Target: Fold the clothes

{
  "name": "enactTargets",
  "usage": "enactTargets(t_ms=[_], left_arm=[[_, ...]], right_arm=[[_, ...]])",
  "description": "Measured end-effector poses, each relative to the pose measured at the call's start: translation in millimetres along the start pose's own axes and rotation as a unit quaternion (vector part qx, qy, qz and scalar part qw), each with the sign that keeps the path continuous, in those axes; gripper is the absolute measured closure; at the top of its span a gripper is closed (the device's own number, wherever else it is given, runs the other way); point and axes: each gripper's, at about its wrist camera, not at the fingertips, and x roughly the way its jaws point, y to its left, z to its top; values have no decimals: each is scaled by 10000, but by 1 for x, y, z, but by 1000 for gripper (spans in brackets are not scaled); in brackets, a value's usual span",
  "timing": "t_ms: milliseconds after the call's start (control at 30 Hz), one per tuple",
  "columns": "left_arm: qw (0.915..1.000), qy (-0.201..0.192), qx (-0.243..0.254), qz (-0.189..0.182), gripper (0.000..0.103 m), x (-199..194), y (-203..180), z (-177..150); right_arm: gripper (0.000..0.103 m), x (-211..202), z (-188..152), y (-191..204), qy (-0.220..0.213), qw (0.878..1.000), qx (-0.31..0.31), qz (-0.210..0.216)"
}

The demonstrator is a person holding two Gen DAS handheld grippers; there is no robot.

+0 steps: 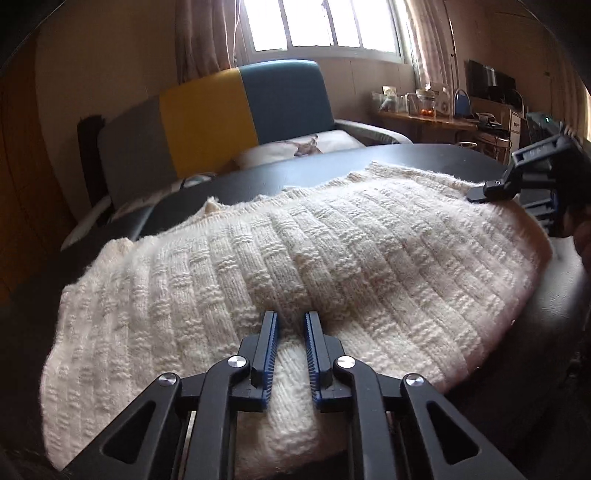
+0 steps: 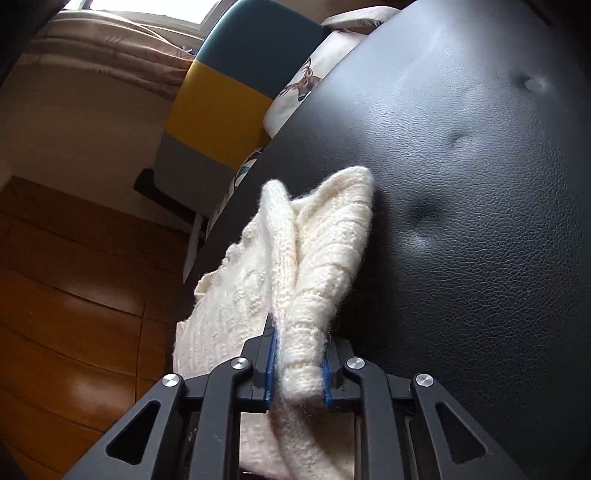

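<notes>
Left wrist view puts your left gripper [image 1: 291, 325] low over the near edge of the cream knitted sweater [image 1: 295, 251], its 2 blue-padded fingers [image 1: 271, 347] set narrowly apart with a ridge of knit between them; you cannot tell from here whether they actually pinch it. The sweater lies spread across the black leather-look desk [image 1: 332, 162], reaching from the near edge toward the far side. At the far right of the same view, your right gripper [image 1: 487, 194] touches the sweater's right edge. From the right wrist view, your right gripper [image 2: 297, 354] is clamped on a bunched fold of the sweater [image 2: 306, 258], the knit squeezed between both pads and rising in a peak above the dimpled black surface [image 2: 480, 184]. Beyond the desk stand a grey, yellow and teal headboard [image 1: 221, 118] and a bright window [image 1: 317, 26].
</notes>
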Motion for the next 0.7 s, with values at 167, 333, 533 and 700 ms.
enactTargets(t_ms=[167,333,533,700], left_arm=[[9983,58,-462,-347,94,10,11,2],[9963,92,-625,-582,98,18,13,3],[9907,69,-942,-978,98,20,26,1],[9846,-109,-1295,-1169,97,8,51,-1]], right_arm=[[85,-2,6,10,67,9995,271,166],[85,-14,16,31,40,9989,422,219],[86,-22,19,82,105,9995,151,241],[86,-6,17,137,275,9990,-132,318]])
